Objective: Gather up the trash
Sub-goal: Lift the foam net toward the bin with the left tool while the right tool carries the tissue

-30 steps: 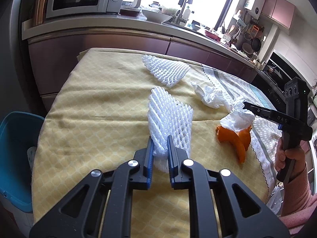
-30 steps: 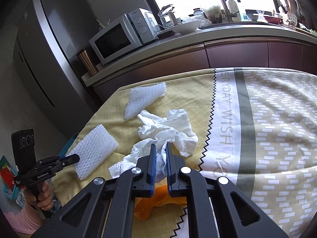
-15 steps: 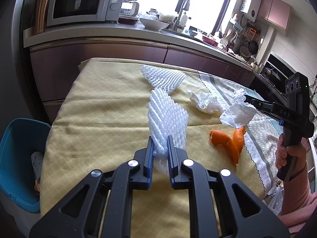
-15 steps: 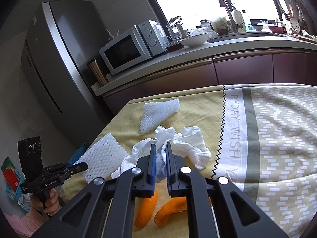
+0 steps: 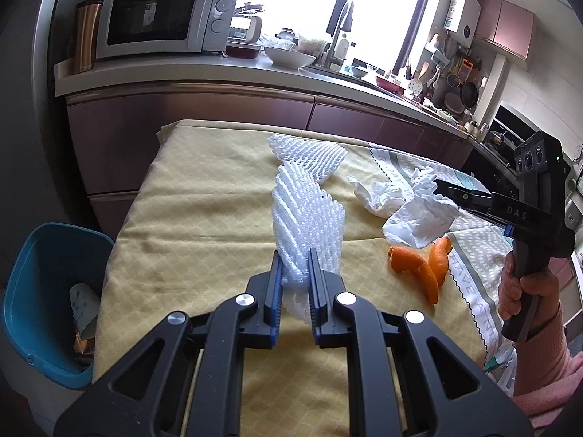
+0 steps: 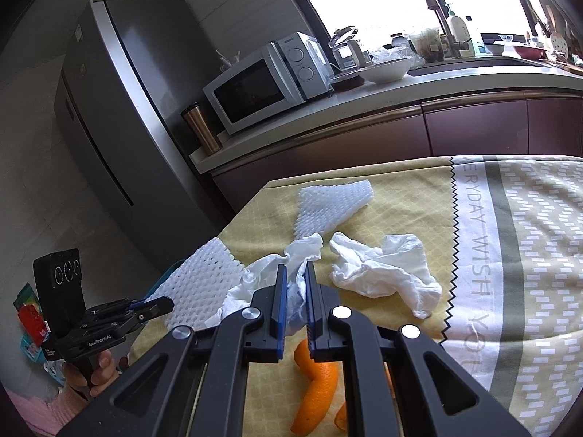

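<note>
My left gripper [image 5: 295,255] is shut on a white foam net [image 5: 309,215], which hangs lifted above the yellow tablecloth [image 5: 204,225]. My right gripper [image 6: 295,269] is shut on a crumpled white tissue [image 6: 262,284], held above orange peels [image 6: 317,382]. In the left wrist view the right gripper [image 5: 439,185] holds that tissue [image 5: 419,218] over the peels [image 5: 419,269]. The right wrist view shows the left gripper [image 6: 164,304] with its foam net [image 6: 196,287]. A second foam net [image 5: 309,154] and a second tissue [image 6: 382,273] lie on the cloth.
A blue bin [image 5: 36,291] with some trash in it stands on the floor beside the table's left edge. Behind the table runs a counter with a microwave [image 5: 156,22], a bowl and a sink. A tall fridge [image 6: 120,120] stands at the left.
Both grippers have risen with their loads. The held tissue has come away from the one on the cloth, and the orange peels under it now lie uncovered.
</note>
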Available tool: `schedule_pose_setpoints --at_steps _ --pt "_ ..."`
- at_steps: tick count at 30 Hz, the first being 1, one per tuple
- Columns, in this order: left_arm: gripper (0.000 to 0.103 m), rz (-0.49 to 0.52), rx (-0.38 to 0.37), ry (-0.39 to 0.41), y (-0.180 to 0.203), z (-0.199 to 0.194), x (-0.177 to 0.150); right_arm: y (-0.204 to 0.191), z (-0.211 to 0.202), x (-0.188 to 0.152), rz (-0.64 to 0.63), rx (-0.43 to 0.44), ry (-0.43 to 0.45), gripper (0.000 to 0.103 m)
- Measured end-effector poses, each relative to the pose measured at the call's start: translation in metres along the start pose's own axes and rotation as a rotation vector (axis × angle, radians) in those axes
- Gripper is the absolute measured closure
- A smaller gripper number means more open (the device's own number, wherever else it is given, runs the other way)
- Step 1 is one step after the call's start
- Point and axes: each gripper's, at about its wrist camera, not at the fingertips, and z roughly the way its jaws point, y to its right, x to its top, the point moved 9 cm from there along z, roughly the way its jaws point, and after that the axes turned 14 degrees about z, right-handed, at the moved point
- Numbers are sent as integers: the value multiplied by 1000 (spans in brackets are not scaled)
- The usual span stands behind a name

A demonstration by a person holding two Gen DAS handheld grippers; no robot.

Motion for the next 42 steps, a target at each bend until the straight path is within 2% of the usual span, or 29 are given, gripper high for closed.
schedule_pose_setpoints --at_steps 23,42 --pt "90 -87 114 37 -57 -51 -19 -76 53 -21 -79 117 -98 95" --pt "90 -211 312 48 -144 -101 -47 -161 113 -42 -182 210 -206 95"
